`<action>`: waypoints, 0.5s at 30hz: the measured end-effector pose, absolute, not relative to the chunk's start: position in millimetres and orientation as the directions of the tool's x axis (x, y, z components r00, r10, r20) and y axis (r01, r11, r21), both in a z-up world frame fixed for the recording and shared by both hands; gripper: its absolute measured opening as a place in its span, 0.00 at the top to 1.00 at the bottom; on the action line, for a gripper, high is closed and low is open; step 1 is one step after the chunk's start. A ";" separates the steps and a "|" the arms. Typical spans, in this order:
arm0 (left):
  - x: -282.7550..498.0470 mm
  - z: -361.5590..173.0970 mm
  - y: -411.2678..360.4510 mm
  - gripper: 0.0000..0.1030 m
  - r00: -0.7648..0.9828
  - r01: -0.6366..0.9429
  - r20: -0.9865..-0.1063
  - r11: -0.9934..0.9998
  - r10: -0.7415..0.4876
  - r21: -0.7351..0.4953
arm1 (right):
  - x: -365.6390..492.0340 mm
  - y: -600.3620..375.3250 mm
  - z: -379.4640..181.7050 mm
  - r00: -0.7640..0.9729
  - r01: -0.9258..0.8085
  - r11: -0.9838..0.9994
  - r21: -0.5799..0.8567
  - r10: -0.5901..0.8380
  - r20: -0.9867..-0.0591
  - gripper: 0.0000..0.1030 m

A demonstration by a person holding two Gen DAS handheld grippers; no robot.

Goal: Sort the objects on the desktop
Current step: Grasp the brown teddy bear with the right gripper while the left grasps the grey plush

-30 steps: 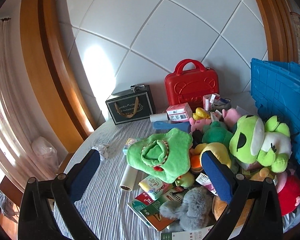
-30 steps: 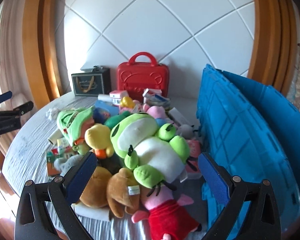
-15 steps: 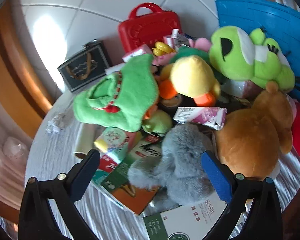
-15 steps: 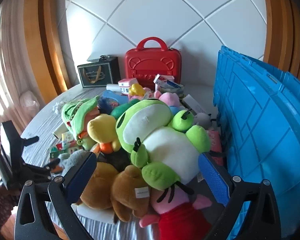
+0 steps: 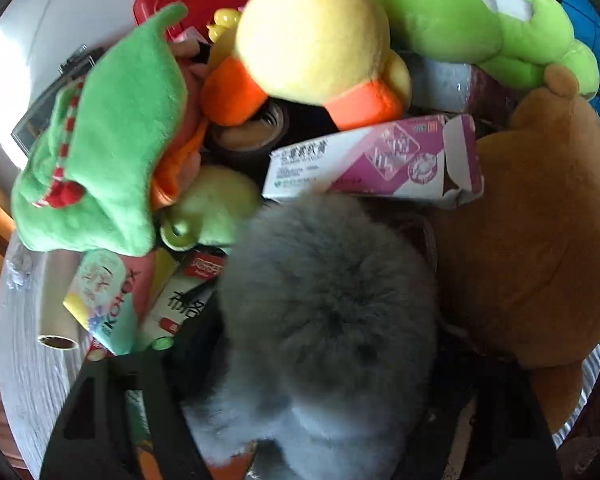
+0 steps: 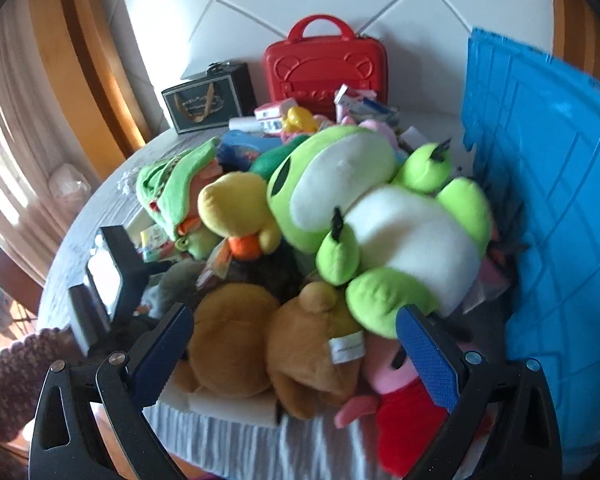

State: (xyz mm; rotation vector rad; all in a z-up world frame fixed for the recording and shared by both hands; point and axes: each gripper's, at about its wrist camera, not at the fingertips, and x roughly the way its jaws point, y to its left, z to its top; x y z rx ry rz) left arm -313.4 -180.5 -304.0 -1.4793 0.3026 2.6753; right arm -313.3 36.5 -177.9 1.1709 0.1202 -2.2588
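Observation:
A heap of toys and boxes covers the table. My left gripper [image 5: 320, 364] straddles a grey furry plush [image 5: 328, 312], jaws wide on either side; its pads are hidden by the fur. Around it lie a brown bear [image 5: 540, 248], a pink-and-white box [image 5: 376, 160], a yellow duck plush [image 5: 316, 36] and a green plush hat [image 5: 112, 140]. My right gripper [image 6: 296, 354] is open and empty, hovering above the brown bear [image 6: 300, 344] and under the big green frog plush [image 6: 364, 208]. The left gripper's body [image 6: 112, 276] shows at the pile's left.
A blue plastic crate [image 6: 548, 208] stands at the right. A red toy case [image 6: 324, 68] and a dark gift box [image 6: 208, 100] stand at the back by the tiled wall. A pink pig plush in red [image 6: 396, 400] lies near the table's front edge. A paper roll [image 5: 56, 300] lies at the left.
My left gripper has dropped down into the pile and now straddles the grey plush. My right gripper has moved slightly forward and down over the brown bear.

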 end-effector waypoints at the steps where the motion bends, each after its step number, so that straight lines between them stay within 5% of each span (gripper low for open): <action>1: -311.1 -301.9 -176.7 0.48 -0.545 -0.171 -0.837 -0.974 -0.034 0.151 | -310.2 31.8 -186.4 -0.411 0.532 -0.819 0.215 -0.472 -0.780 0.01; 8: -292.8 -280.3 -179.7 0.53 -0.576 -0.195 -0.818 -0.971 -0.004 0.142 | -305.2 6.4 -259.0 -0.224 0.331 -0.834 0.441 -0.523 -0.822 0.01; 15: -287.3 -270.3 -181.3 0.53 -0.581 -0.209 -0.814 -0.966 -0.001 0.151 | -321.2 12.3 -283.7 -0.310 -0.031 -0.864 0.502 -0.469 -0.827 0.00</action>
